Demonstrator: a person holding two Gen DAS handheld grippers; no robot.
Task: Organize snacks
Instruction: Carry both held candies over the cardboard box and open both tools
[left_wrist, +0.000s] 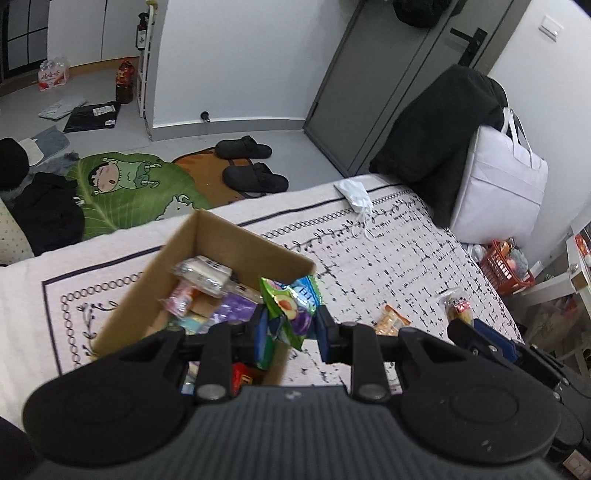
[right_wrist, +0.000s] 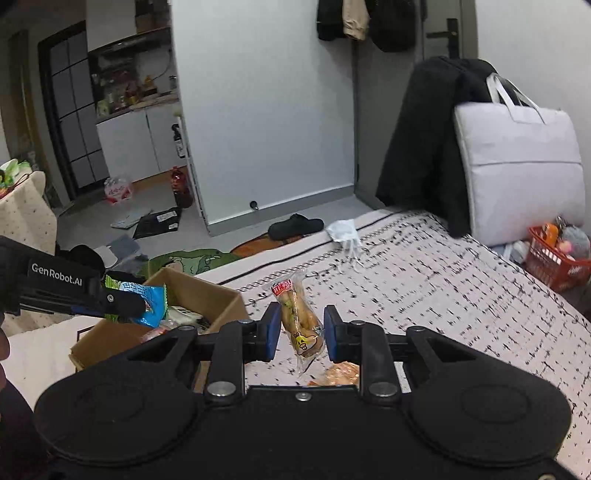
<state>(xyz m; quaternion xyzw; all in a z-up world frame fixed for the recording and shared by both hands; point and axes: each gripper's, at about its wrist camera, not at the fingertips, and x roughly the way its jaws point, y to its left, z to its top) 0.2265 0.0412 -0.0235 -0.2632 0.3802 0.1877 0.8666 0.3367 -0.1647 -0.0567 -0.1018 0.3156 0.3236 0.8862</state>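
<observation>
Bed: I see a patterned bedspread (left_wrist: 388, 251) filling most of both views; everything I'm working with sits on it or over it.
Box: open cardboard box (left_wrist: 236, 236) on the bedspread, at the left of both views, already holding several wrapped snacks.
Left gripper pose: my left gripper (left_wrist: 291, 325) points down at a slant, held over the near right corner of the box. In the right wrist view it (right_wrist: 147, 306) reaches in from the left edge, above the box (right_wrist: 207, 295).
Left jaws: clamped on a green and blue snack bag (left_wrist: 291, 302).
Green bag: crumpled, upright between the pads, long axis roughly vertical, top edge pointing away from me; it hangs above the box rim.
Right gripper pose: my right gripper (right_wrist: 301, 336) tilts down at a slant, held above the bedspread just right of the box.
Right jaws: closed on a clear-wrapped bread snack (right_wrist: 299, 317).
Bread snack: long axis near vertical, red-labelled end up and leaning slightly left, lower end hanging below the pads, off the bedspread.
Loose snack: an orange packet (left_wrist: 391, 321) lies flat on the bedspread, near the right gripper.
</observation>
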